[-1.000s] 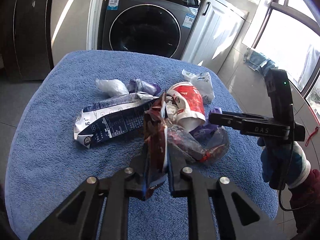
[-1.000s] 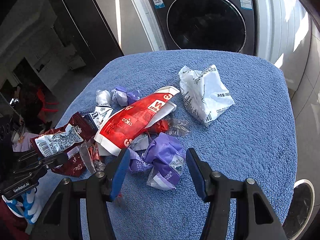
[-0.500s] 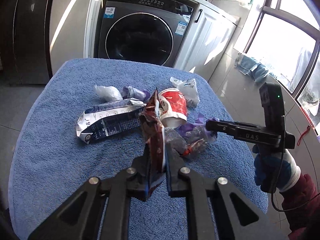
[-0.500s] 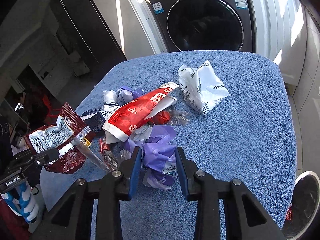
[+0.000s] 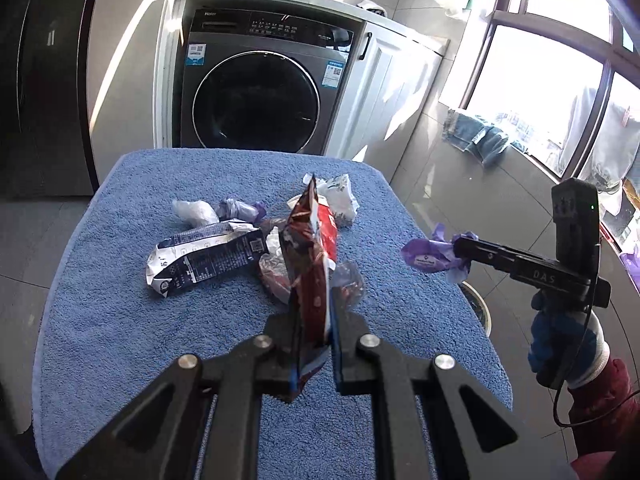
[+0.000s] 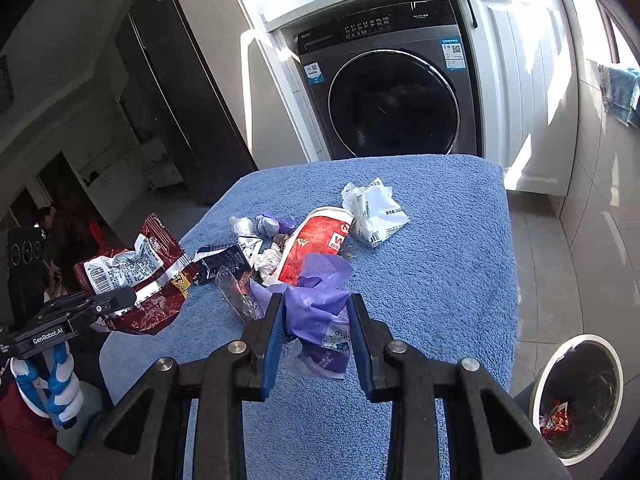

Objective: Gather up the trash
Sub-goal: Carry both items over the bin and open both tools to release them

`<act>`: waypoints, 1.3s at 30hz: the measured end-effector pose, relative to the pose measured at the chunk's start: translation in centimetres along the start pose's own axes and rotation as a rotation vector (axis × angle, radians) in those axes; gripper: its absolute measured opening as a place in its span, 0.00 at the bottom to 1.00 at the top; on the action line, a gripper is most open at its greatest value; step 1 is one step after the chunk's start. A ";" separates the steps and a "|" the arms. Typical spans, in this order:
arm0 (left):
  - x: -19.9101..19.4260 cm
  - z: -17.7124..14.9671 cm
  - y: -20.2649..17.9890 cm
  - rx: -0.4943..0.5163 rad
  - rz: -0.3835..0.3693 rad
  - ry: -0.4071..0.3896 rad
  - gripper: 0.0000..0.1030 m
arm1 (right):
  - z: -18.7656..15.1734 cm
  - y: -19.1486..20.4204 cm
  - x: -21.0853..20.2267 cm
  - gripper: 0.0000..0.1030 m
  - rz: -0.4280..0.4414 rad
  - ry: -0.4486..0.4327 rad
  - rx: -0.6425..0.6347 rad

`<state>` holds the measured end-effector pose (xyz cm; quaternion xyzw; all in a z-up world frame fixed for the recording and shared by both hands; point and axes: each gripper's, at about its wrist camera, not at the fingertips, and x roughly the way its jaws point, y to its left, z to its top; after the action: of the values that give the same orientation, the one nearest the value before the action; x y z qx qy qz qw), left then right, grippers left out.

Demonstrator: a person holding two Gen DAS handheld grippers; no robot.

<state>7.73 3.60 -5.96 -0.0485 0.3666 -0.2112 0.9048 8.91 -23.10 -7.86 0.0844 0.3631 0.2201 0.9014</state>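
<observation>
My left gripper point(image 5: 314, 320) is shut on a dark red snack wrapper point(image 5: 310, 264), held up above the blue towel-covered table point(image 5: 120, 300); the same wrapper point(image 6: 136, 272) shows at the left of the right wrist view. My right gripper point(image 6: 316, 320) is shut on a crumpled purple wrapper point(image 6: 320, 300), lifted off the table; in the left wrist view that wrapper point(image 5: 430, 256) hangs past the table's right edge. On the table lie a red paper cup point(image 6: 316, 240), a white bag point(image 6: 374, 212), a dark blue and white packet point(image 5: 204, 260), a clear wrapper point(image 5: 348, 280) and small purple and white scraps point(image 5: 240, 210).
A round waste bin point(image 6: 576, 396) with some red trash inside stands on the floor by the table's right front corner. A grey washing machine point(image 5: 256, 92) and white cabinet point(image 5: 392, 92) stand behind the table. A gloved hand point(image 5: 560, 344) holds the right gripper.
The right gripper closed on the purple wrapper and lifted it up and to the right, off the pile. The left gripper rose and drew back with the red wrapper.
</observation>
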 end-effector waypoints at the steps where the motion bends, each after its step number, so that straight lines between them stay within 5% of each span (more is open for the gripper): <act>1: 0.1 0.1 -0.5 0.007 -0.009 0.004 0.10 | -0.1 -0.3 -0.8 0.28 -0.007 -0.014 0.004; 11: 4.9 2.0 -8.7 0.150 -0.101 0.098 0.10 | -2.4 -7.0 -8.2 0.28 -0.166 -0.116 0.093; 23: 19.2 2.9 -26.1 0.424 -0.291 0.306 0.11 | -8.7 -21.9 -13.2 0.29 -0.432 -0.101 0.379; 36: 33.6 3.2 -38.7 0.413 -0.388 0.457 0.13 | -13.2 -32.7 -10.0 0.36 -0.585 -0.010 0.526; 39: 35.4 3.4 -39.6 0.373 -0.407 0.477 0.26 | -13.7 -33.6 -9.4 0.43 -0.625 0.018 0.522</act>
<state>19.06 -47.28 -16.60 0.0961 0.5055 -0.4556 0.7264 4.74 -57.39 -22.45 0.1941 0.4226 -0.1634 0.8701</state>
